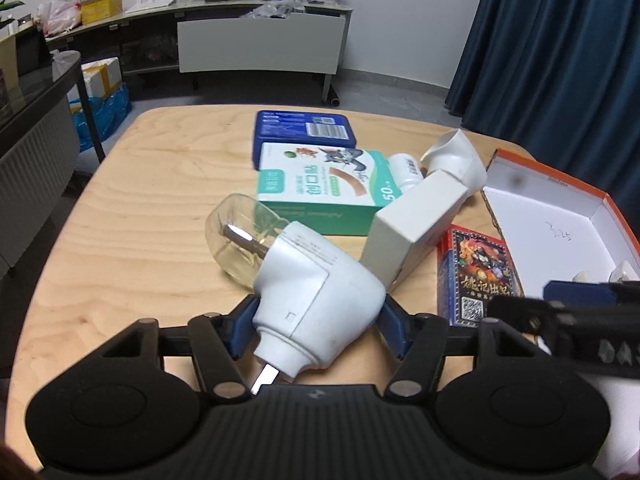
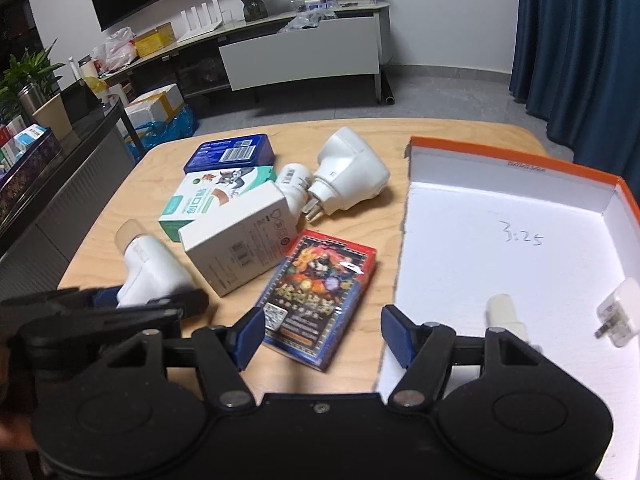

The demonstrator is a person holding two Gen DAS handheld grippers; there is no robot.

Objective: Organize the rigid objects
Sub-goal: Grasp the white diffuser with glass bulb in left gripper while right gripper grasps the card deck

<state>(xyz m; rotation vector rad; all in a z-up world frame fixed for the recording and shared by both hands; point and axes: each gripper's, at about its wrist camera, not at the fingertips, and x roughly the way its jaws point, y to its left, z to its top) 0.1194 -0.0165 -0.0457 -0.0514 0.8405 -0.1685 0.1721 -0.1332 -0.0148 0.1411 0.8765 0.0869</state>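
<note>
Two grippers in view. Left gripper [image 1: 316, 322] is clamped on the white plug-in vaporizer [image 1: 316, 288], blue pads on both flanks of its body, clear bottle end pointing away, plug prongs toward the camera. Right gripper [image 2: 322, 334] hangs with jaws apart and nothing between them, above the near edge of the card deck [image 2: 318, 300].

Landmark: orange-rimmed box [image 2: 516, 148]. Inside it, near corner, lie a small white cylinder [image 2: 502, 312] and a clear plug adapter [image 2: 618, 314]. Just left of the box: the deck, then a white carton [image 2: 240, 240]. Further back: second vaporizer [image 2: 348, 170], teal bandage box [image 2: 212, 196], blue tin [image 2: 232, 152].

Judgement: step is carrying the vaporizer rightward into the box. Lift clear of the white carton, keep it level, release over bare floor away from the two items inside.
</note>
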